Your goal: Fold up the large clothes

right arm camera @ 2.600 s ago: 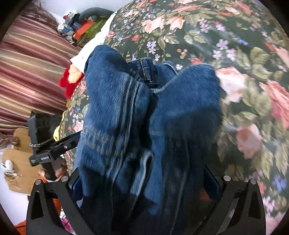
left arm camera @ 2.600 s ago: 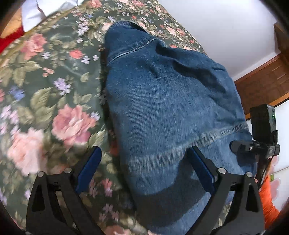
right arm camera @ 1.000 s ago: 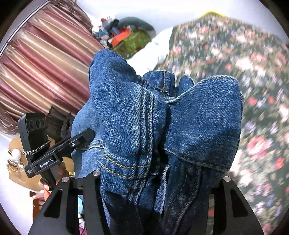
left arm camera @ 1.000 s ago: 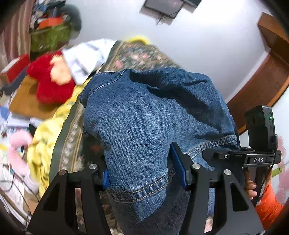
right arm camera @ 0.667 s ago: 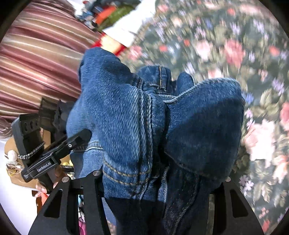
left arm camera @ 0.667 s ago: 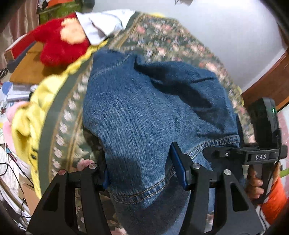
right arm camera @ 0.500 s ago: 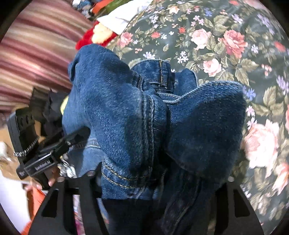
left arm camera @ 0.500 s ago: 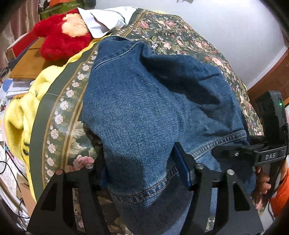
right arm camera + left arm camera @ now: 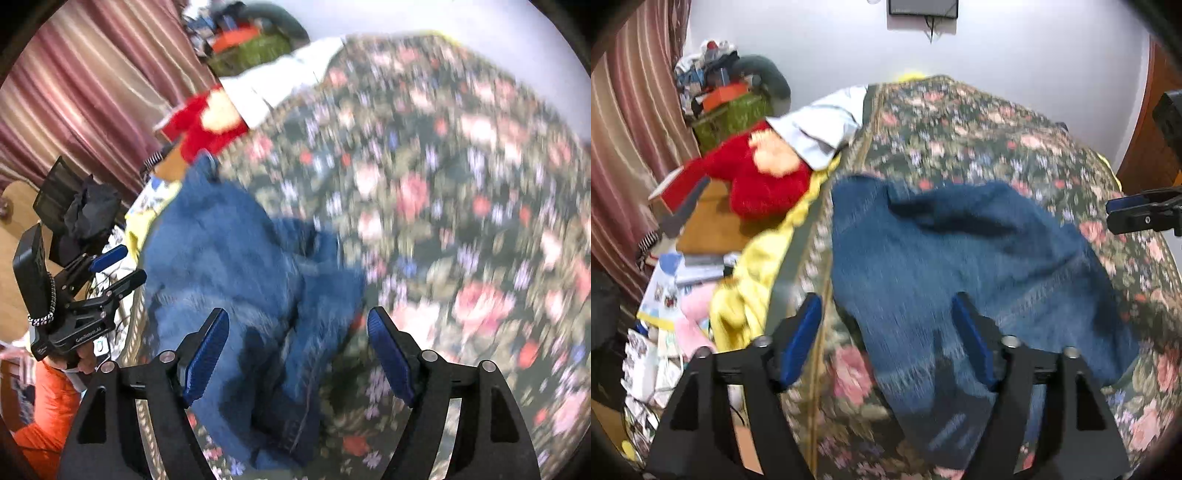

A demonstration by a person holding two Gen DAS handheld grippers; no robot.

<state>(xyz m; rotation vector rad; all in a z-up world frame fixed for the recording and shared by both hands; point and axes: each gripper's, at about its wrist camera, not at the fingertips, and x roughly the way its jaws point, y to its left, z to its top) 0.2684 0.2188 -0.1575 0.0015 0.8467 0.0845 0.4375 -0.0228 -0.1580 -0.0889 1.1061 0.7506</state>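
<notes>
Both hand-held grippers, left (image 9: 886, 338) and right (image 9: 297, 349), hang wide apart and empty above the jeans (image 9: 960, 266), which lie bunched near the bed's (image 9: 979, 125) edge, apparently set down for refolding.

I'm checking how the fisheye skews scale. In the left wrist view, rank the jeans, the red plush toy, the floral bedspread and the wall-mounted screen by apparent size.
1. floral bedspread
2. jeans
3. red plush toy
4. wall-mounted screen, cut off at the frame's top and farthest away, so its real size is unsure.
</notes>
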